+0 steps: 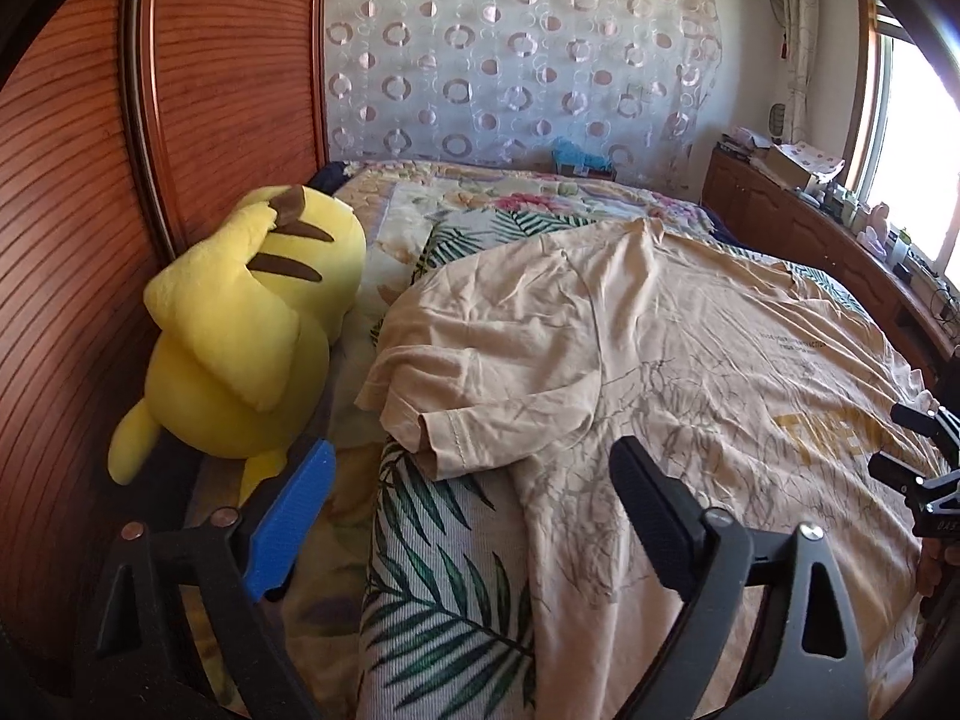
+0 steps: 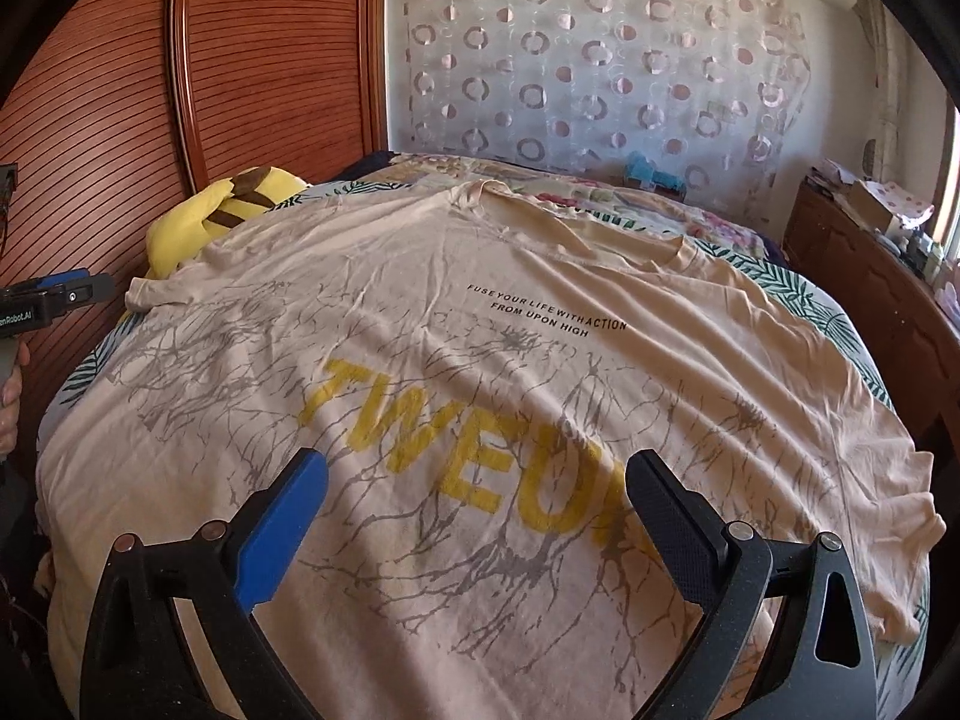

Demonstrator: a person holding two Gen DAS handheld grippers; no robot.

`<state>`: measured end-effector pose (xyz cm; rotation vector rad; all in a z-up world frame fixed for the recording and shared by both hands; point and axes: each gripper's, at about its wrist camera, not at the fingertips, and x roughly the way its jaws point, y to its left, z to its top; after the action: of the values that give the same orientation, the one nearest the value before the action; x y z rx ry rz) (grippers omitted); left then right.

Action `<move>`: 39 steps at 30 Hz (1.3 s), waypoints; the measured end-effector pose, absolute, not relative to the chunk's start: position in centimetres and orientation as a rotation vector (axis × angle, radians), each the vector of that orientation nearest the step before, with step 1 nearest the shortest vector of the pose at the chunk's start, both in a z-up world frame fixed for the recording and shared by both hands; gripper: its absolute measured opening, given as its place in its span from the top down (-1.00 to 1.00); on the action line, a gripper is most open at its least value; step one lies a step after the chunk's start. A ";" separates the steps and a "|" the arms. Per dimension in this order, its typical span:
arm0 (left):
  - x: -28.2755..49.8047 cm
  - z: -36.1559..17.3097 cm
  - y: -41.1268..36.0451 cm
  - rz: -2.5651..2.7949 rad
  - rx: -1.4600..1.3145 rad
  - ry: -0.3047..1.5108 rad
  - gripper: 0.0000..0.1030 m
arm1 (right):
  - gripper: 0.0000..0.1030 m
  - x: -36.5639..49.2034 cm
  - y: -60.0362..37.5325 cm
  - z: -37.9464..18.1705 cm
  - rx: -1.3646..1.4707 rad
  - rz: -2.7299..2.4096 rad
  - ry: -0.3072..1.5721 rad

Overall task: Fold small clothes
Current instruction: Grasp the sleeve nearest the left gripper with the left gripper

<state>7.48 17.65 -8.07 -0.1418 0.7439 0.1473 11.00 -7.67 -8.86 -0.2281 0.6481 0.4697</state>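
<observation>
T-shirt, cream with yellow lettering, lies spread face-up across the bed, its collar at the far end toward the curtain and its hem toward the person, so its long axis runs away from both pairs of tongs; the left sleeve sits crumpled and half doubled over at the shirt's left edge, just beside the yellow plush toy; left tongs hover above that edge with their fingers apart and nothing between them, the sleeve's hem lying just ahead of them and slightly up the bed; right tongs hang over the printed chest, fingers likewise wide apart and gripping nothing, with the right sleeve off to their right; by my reckoning the left sleeve is the nearer catch, and the left hand is the one placed for it, needing only to reach forward and down.
</observation>
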 end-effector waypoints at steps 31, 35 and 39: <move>15.2 -1.7 8.6 -0.103 0.088 0.752 0.92 | -0.93 12.5 -7.1 -9.2 -0.210 0.438 0.710; 14.9 -1.4 6.5 -0.173 0.120 0.741 0.80 | -0.93 12.5 -7.1 -9.2 -0.211 0.439 0.712; 13.7 -1.6 6.8 -0.185 0.132 0.722 -0.12 | -0.93 12.4 -7.0 -9.2 -0.212 0.442 0.710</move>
<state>13.66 6.84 -1.59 0.1323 0.7216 -0.1850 12.37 -7.05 -9.23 -0.2121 0.7099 0.4415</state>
